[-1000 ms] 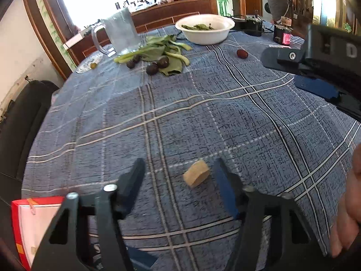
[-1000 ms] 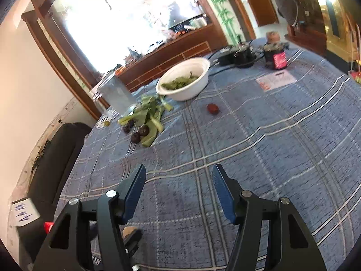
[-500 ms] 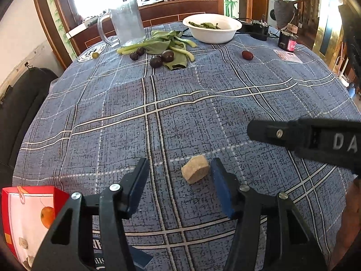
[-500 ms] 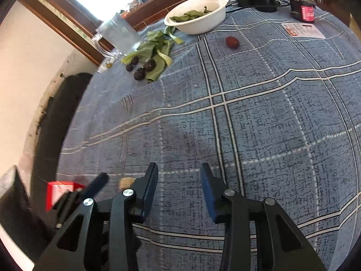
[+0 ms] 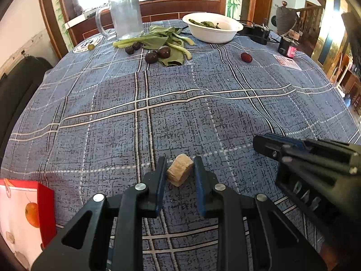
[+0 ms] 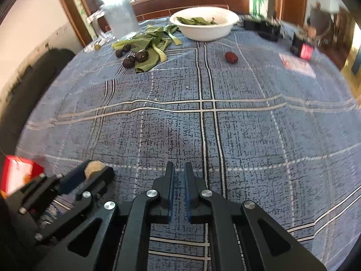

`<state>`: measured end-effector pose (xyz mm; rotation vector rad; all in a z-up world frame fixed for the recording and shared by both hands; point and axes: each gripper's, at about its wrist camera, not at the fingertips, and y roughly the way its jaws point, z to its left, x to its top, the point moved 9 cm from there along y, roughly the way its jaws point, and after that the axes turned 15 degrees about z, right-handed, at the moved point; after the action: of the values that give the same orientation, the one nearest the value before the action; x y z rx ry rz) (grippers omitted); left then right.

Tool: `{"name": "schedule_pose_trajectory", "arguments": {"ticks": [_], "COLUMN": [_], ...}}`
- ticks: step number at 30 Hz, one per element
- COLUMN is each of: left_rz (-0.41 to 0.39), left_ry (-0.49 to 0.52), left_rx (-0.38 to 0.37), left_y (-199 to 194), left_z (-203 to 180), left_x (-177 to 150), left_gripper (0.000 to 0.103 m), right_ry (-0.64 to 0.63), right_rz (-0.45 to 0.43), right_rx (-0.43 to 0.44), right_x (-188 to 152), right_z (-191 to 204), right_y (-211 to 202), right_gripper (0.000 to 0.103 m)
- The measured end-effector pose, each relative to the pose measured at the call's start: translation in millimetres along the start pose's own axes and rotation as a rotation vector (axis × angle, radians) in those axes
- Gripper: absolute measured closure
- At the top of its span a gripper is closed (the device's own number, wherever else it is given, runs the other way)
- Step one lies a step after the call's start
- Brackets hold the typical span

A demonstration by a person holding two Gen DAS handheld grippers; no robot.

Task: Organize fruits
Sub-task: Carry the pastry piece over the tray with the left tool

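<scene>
My left gripper [image 5: 178,176] has its jaws drawn in around a tan chunk [image 5: 180,172] — a blocky, pale-brown piece with a fibrous cut face and flat sides, sitting low on the near part of the blue plaid tablecloth [image 5: 180,103]. Both blue pads flank it closely; from the right wrist view the chunk [image 6: 94,167] sits squeezed between the two fingers, so I read it as gripped. My right gripper [image 6: 179,176] holds nothing: its jaws are narrow, with only a thin slit of cloth showing between the pads, and it hangs just to the right of the left one, where I see it side-on [image 5: 270,145].

Far across the table, four dark plums [image 5: 158,54] lie among loose green leafy stalks [image 5: 162,39], two of them resting on a leaf. A single red date [image 5: 246,57] sits apart to their right, alone on the cloth.

Containers next. A white bowl [image 5: 212,31] stands at the far edge with a few green leaves inside it. Left of it is a clear glass pitcher [image 5: 125,20] with a handle; I cannot tell whether it holds anything. At my near left edge a red and white carton [image 5: 22,212] printed with an orange fruit pokes into view — its contents are hidden. A small dark can with a red label [image 5: 287,49] stands at the far right, beside a printed card [image 5: 286,62].
</scene>
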<state>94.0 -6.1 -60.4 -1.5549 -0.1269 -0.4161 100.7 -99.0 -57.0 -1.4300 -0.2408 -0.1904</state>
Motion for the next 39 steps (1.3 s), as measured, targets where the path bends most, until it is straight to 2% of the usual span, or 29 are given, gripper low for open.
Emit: {"name": "schedule_pose_trajectory", "arguments": {"ticks": [5, 9, 13, 19, 26, 32, 39], "left_rz": [-0.008, -0.044, -0.117, -0.210, -0.241, -0.200, -0.130], "left_ry": [-0.031, -0.063, -0.095, -0.154, -0.266, -0.367, -0.449], "left_rx": [0.009, 0.031, 0.057, 0.132, 0.219, 0.268, 0.318], "left_y": [-2, -18, -54, -104, -134, -132, -116], "left_z": [5, 16, 34, 73, 138, 198, 235], "left_x": [-4, -11, -25, -58, -99, -136, -169], "left_gripper": [0.077, 0.077, 0.077, 0.077, 0.077, 0.077, 0.077], "right_ry": [-0.016, -0.082, -0.171, -0.282, -0.390, -0.470, -0.499], "right_rz": [-0.043, -0.106, -0.190, -0.278, -0.279, -0.241, -0.169], "right_rx": [-0.039, 0.047, 0.134, 0.189, 0.240, 0.254, 0.244], "right_x": [0, -4, -14, -38, -54, -72, -88], "right_z": [4, 30, 69, 122, 200, 257, 290], "right_y": [-5, -25, -56, -90, -94, -75, -46], "right_gripper": [0.098, 0.099, 0.099, 0.099, 0.099, 0.099, 0.099]}}
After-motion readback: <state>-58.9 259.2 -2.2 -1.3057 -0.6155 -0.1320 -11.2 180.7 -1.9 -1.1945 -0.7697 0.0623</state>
